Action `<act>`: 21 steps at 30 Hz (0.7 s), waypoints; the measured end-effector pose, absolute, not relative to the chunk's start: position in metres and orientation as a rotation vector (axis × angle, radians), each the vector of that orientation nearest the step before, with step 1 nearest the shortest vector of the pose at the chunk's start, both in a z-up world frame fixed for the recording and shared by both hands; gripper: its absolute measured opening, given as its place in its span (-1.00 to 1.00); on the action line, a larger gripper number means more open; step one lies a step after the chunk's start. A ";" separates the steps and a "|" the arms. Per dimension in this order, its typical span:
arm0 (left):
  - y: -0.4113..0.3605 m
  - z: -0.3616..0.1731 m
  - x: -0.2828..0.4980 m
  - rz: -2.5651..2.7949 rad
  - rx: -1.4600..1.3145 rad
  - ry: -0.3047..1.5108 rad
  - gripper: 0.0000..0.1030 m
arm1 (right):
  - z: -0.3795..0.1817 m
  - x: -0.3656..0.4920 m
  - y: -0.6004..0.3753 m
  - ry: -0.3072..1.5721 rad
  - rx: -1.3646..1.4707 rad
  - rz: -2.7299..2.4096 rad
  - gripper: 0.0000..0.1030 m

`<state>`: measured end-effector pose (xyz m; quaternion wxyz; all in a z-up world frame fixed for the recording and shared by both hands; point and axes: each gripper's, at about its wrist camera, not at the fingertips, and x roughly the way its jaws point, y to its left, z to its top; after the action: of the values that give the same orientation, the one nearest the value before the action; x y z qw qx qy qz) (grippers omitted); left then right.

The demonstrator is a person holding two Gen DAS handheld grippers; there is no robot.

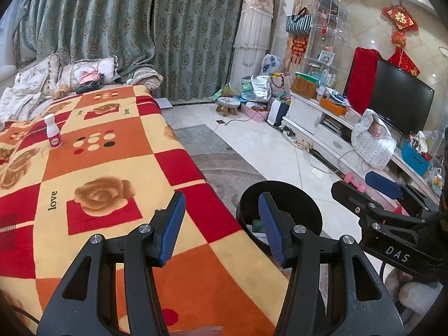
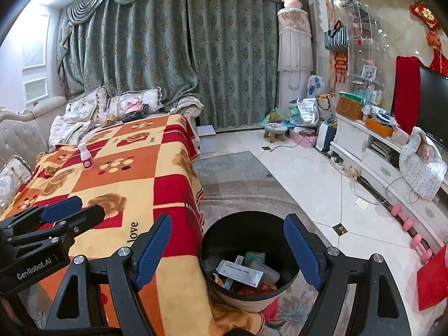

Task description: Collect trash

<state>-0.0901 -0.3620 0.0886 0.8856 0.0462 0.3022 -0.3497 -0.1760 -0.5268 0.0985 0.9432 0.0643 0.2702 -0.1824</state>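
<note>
A small white bottle with a pink label point(image 1: 53, 131) stands upright on the red, orange and cream blanket point(image 1: 112, 168), far from both grippers; it also shows in the right wrist view point(image 2: 86, 156). A black bin point(image 2: 249, 254) stands on the floor beside the blanket's edge and holds boxes and wrappers point(image 2: 240, 273). My left gripper point(image 1: 221, 226) is open and empty over the blanket's near edge, next to the bin point(image 1: 280, 204). My right gripper point(image 2: 228, 252) is open and empty above the bin. Each gripper shows in the other's view.
A sofa with cushions and clothes point(image 2: 92, 112) lies behind the blanket. Curtains point(image 2: 173, 56) hang at the back. A white TV cabinet point(image 2: 378, 162) with a TV point(image 1: 400, 103) lines the right side. Pink dumbbells point(image 2: 411, 232), a small stool point(image 2: 275, 130) and bags sit on the tiled floor.
</note>
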 end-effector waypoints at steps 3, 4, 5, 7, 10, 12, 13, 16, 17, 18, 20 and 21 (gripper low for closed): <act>-0.362 0.089 -0.092 -0.727 0.097 0.631 0.03 | 0.098 -0.176 -0.527 0.554 0.132 -0.368 0.55; -0.361 0.088 -0.092 -0.728 0.096 0.633 0.03 | 0.098 -0.176 -0.528 0.555 0.131 -0.368 0.55; -0.362 0.088 -0.094 -0.728 0.095 0.635 0.03 | 0.098 -0.177 -0.529 0.556 0.131 -0.368 0.55; -0.361 0.088 -0.095 -0.727 0.094 0.638 0.03 | 0.097 -0.177 -0.529 0.557 0.133 -0.368 0.55; -0.365 0.087 -0.099 -0.726 0.093 0.642 0.03 | 0.096 -0.177 -0.530 0.558 0.134 -0.370 0.55; -0.364 0.087 -0.097 -0.727 0.093 0.641 0.03 | 0.096 -0.177 -0.530 0.558 0.134 -0.371 0.55; -0.364 0.087 -0.099 -0.727 0.094 0.641 0.03 | 0.096 -0.177 -0.530 0.559 0.134 -0.370 0.55; -0.364 0.087 -0.099 -0.729 0.096 0.642 0.03 | 0.095 -0.177 -0.530 0.562 0.133 -0.370 0.55; -0.369 0.085 -0.099 -0.729 0.097 0.644 0.03 | 0.094 -0.178 -0.531 0.564 0.135 -0.369 0.55; -0.371 0.085 -0.100 -0.729 0.099 0.644 0.03 | 0.092 -0.177 -0.531 0.566 0.136 -0.369 0.55; -0.371 0.085 -0.100 -0.730 0.097 0.645 0.03 | 0.091 -0.178 -0.533 0.570 0.138 -0.369 0.55; -0.371 0.085 -0.100 -0.732 0.096 0.646 0.03 | 0.091 -0.178 -0.533 0.571 0.138 -0.369 0.55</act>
<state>-0.1003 -0.3714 0.0847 0.8821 0.0461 0.3102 -0.3514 -0.1785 -0.5331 0.0905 0.9405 0.0675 0.2797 -0.1808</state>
